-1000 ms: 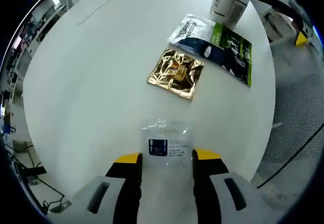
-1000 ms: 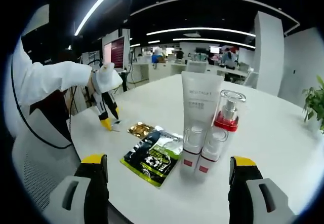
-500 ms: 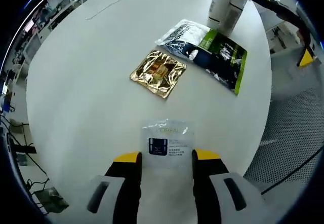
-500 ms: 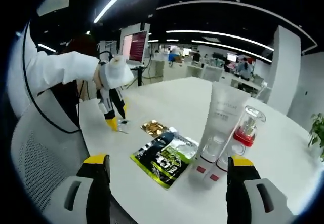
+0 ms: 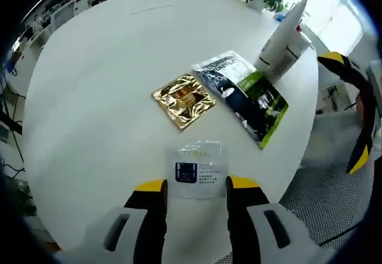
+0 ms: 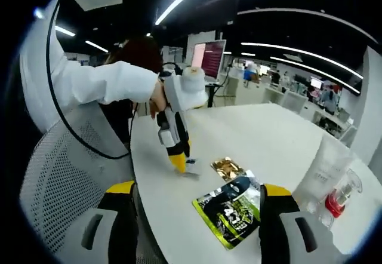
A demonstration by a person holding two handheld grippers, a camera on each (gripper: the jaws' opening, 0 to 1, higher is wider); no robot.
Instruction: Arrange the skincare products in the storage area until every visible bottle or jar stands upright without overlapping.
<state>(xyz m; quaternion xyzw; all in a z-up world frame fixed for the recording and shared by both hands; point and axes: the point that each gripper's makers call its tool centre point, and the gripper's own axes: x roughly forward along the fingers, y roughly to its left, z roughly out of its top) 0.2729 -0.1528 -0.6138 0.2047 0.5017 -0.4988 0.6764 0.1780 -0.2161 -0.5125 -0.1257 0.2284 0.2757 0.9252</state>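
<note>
White round table (image 5: 89, 97): left gripper (image 5: 197, 186) pinches a clear sachet (image 5: 197, 169) at the near edge (probably to shift it); right gripper (image 6: 194, 195) hangs spread.

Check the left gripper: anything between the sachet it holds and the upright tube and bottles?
Yes. The left gripper holds the clear sachet; between it and the white tube lie the gold sachet and the black-green packet, flat on the table.

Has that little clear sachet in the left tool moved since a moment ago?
Yes. The clear sachet stays pinched in the left tool, but it has been carried away from the gold sachet, which lies farther from it on the table now.
</note>
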